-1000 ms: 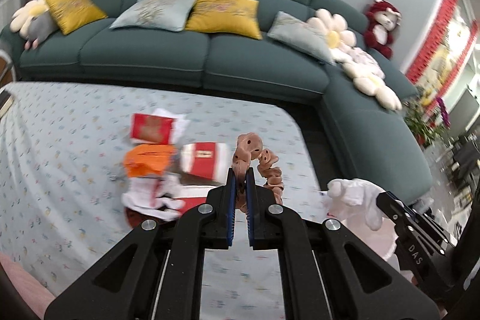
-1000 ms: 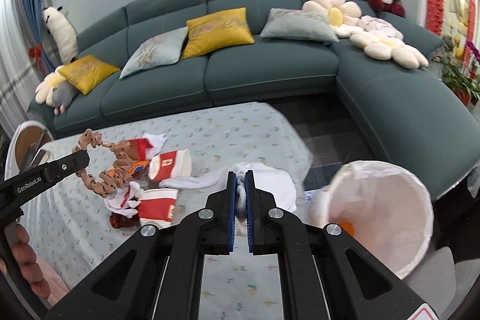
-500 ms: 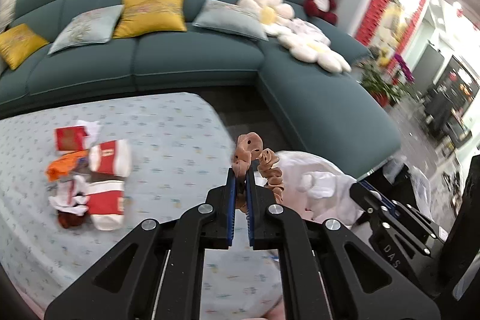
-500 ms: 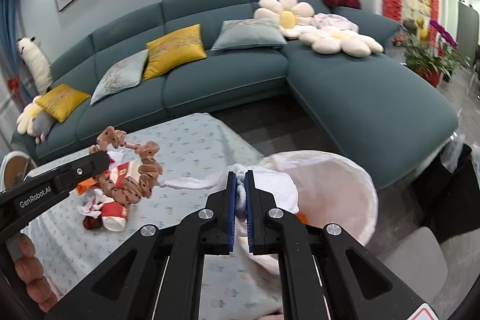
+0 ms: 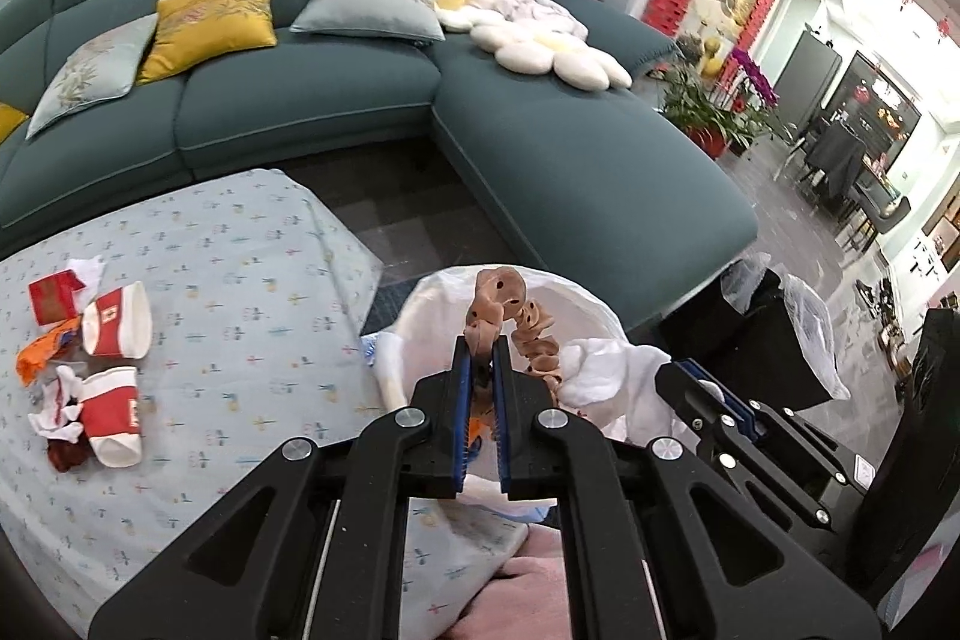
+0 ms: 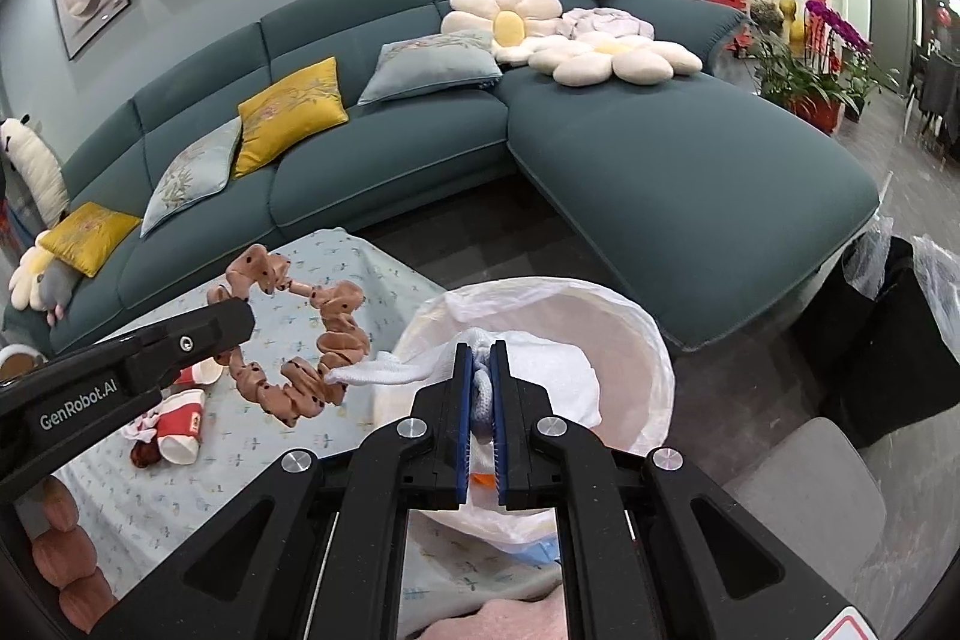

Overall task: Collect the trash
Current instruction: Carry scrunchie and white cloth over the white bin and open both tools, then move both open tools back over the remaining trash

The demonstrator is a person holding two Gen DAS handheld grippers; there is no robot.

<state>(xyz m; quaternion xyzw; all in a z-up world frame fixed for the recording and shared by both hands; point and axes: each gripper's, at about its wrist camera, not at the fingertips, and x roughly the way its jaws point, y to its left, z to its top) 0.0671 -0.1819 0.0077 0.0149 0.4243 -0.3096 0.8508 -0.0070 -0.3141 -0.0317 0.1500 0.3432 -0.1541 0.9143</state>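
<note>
White lettering "GenRobot.AI" runs along the side of the black plastic left gripper (image 6: 225, 328), seen in the right wrist view. The print on the red-and-white paper cups (image 5: 114, 319) is too small to read.

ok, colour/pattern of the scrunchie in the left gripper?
Tan-pink scrunchie with small dark dots, clamped in the left gripper; clearest in the right wrist view.

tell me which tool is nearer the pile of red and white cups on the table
Left. The left tool, shut on the brown scrunchie, sits between the cups and the bag. The right tool, shut on white cloth, is farther over, at the trash bag.
</note>
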